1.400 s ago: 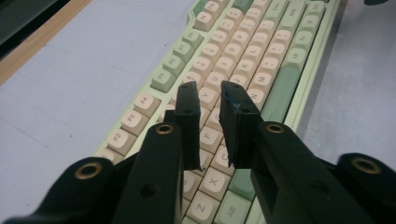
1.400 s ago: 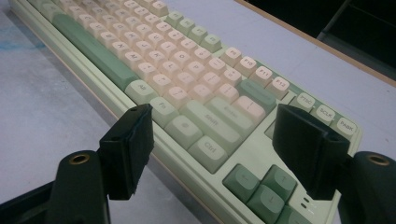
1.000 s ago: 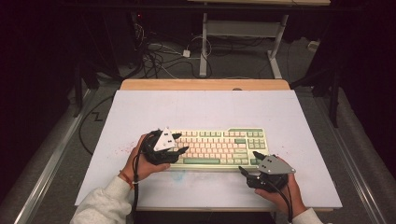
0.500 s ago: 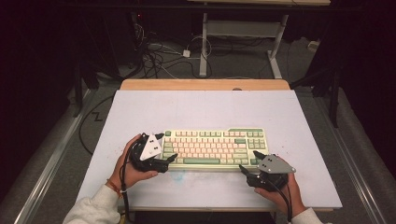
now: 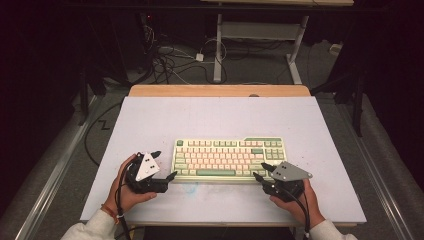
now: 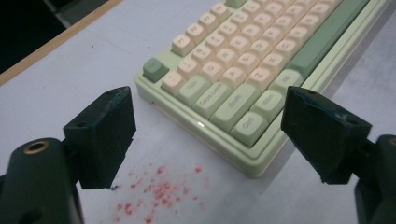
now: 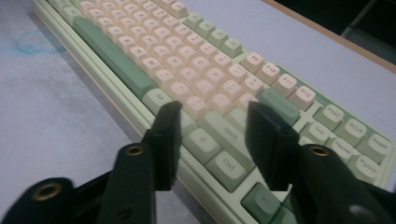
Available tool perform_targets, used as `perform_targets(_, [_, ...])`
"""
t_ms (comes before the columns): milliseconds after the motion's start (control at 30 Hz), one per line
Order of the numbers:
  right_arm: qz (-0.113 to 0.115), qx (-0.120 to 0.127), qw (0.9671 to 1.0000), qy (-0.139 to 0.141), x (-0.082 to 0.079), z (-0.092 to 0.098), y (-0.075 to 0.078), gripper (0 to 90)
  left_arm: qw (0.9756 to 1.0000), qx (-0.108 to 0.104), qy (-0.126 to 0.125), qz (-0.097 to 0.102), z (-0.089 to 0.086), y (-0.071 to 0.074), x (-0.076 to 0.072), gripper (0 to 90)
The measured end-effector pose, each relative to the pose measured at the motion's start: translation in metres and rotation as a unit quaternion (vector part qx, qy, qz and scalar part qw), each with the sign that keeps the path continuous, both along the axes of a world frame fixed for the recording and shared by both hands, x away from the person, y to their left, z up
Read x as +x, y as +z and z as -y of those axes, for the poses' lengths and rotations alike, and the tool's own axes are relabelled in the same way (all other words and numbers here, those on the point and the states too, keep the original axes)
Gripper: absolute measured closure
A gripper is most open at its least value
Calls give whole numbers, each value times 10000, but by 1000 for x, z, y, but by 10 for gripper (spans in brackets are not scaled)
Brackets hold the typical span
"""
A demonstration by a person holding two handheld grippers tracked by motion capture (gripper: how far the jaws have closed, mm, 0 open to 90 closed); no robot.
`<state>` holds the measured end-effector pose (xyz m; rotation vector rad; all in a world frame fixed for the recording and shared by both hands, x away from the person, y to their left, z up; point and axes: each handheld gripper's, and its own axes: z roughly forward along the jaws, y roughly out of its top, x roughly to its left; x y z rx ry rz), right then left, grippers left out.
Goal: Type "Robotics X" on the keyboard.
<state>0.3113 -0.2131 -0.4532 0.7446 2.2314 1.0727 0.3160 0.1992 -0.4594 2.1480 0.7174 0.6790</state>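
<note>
A pale green keyboard (image 5: 227, 160) with cream keys lies on the white mat (image 5: 220, 117), near its front edge. My left gripper (image 5: 165, 164) sits just off the keyboard's left end, its jaws wide apart after just opening, with nothing between them. In the left gripper view the left gripper (image 6: 208, 100) frames the keyboard's (image 6: 243, 60) front left corner. My right gripper (image 5: 259, 170) hovers at the keyboard's front right edge. Its jaws have just been closing and stand partly apart. In the right gripper view the right gripper (image 7: 212, 109) is above the bottom key rows (image 7: 205, 88), gripping nothing.
The mat covers a wooden table whose back edge (image 5: 220, 90) shows. Red specks (image 6: 154, 196) mark the mat by the left gripper, a blue smudge (image 7: 37, 44) near the keyboard's front. Cables (image 5: 170, 60) and a metal frame (image 5: 217, 45) lie on the floor beyond.
My left gripper has slid off the keyboard's left end, leftward and toward the person, and its jaws have spread. The right gripper's jaws have narrowed; that hand stayed in place.
</note>
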Motion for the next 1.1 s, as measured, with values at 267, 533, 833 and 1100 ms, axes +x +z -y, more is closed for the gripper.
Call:
perform_targets(267, [-290, -182, 9993, 172, 19, -16, 9, 864, 9999, 96, 43, -95, -7, -5, -6, 172])
perform_targets(533, [-413, -364, 9982, 244, 47, -42, 14, 900, 9999, 49, 9, -163, -7, -7, -7, 178])
perform_targets(833, [-613, -551, 9961, 328, 73, -69, 9, 900, 9997, 126, -93, -179, -6, -9, -6, 193])
perform_targets(1100, [-682, -710, 9947, 290, 82, -79, 2, 900, 9994, 205, -137, -238, -4, -12, -5, 193])
